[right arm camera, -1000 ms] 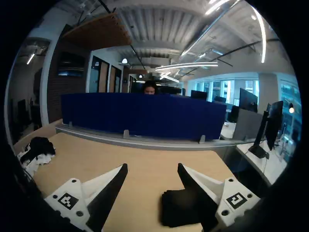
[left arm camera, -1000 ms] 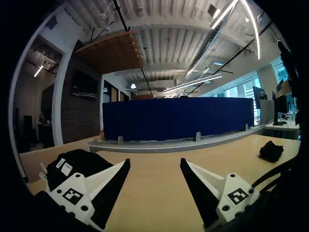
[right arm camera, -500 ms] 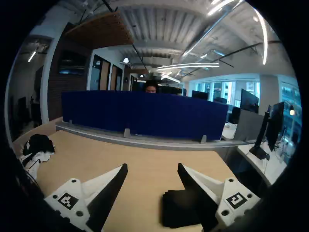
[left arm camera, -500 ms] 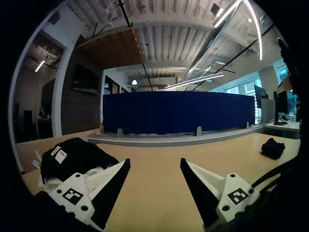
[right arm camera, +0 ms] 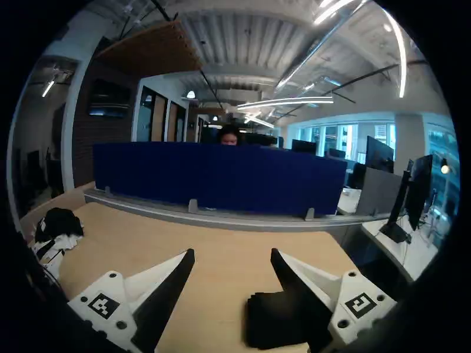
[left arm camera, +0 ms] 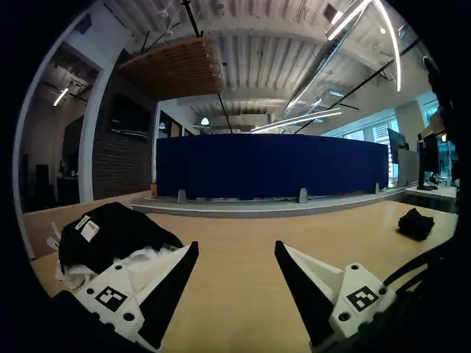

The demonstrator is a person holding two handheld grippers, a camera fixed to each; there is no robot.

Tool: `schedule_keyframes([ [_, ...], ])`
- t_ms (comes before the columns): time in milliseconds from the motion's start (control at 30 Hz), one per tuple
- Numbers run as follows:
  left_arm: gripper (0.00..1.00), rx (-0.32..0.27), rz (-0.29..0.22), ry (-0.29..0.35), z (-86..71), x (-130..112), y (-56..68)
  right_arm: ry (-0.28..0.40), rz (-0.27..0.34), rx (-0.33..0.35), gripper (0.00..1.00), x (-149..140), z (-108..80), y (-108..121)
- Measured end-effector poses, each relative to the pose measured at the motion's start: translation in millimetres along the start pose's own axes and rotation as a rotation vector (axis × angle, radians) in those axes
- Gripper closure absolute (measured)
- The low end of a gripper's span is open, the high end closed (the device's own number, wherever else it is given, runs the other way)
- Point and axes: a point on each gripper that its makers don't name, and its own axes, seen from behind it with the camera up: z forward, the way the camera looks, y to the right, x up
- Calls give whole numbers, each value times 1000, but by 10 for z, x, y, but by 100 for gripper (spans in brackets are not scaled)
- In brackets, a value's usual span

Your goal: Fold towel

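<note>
Black folded towel (right arm camera: 269, 319) lies by right claw (right arm camera: 231, 254).

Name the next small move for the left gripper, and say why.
Probably swing the left gripper leftward and down onto the crumpled black towel. Its jaws stand open and empty above the table, and the towel lies unfolded just beside one finger.

The left gripper (left arm camera: 235, 259) is held level, jaws spread wide. The right gripper (right arm camera: 232, 265) is likewise held level and spread wide.
</note>
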Motion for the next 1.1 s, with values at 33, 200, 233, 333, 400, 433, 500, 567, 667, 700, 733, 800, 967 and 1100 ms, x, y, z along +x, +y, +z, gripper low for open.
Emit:
schedule_keyframes([
  [33, 4, -1, -1, 0, -2, -1, 5, 2, 2, 2, 0, -4, -2, -3],
  [200, 4, -2, -1, -3, -9, -10, 17, 12, 19, 17, 0, 5, -28, -18],
  [233, 3, -2, -1, -3, -11, -10, 18, 17, 26, 22, 0, 21, -40, -14],
  [333, 3, -2, 0, -3, -15, -8, 21, 32, 45, 36, 0, 76, -76, 2],
  [400, 4, -2, 0, -2, -17, -6, 22, 45, 55, 42, 0, 120, -103, 18],
  [433, 3, -2, 0, -2, -17, -8, 21, 53, 59, 44, 0, 142, -119, 29],
  [500, 3, -2, 0, -3, -17, -12, 19, 67, 67, 49, 0, 180, -146, 49],
  [567, 3, -2, 0, -3, -15, -15, 18, 76, 74, 53, 0, 189, -166, 76],
  [667, 3, -2, 1, -3, -12, -18, 16, 89, 77, 56, 0, 186, -196, 118],
  [700, 3, -2, 1, -3, -12, -19, 15, 93, 78, 56, 0, 182, -206, 132],
  [733, 3, -2, 1, -3, -12, -19, 14, 98, 77, 53, 0, 173, -214, 149],
  [800, 3, -2, 1, -3, -12, -20, 12, 107, 76, 48, 0, 156, -229, 177],
  [967, 3, -2, 1, -3, -7, -22, 8, 136, 77, 34, 0, 38, -264, 232],
  [1100, 3, -2, 1, -3, 0, -27, 4, 152, 66, 15, 0, -145, -261, 325],
])
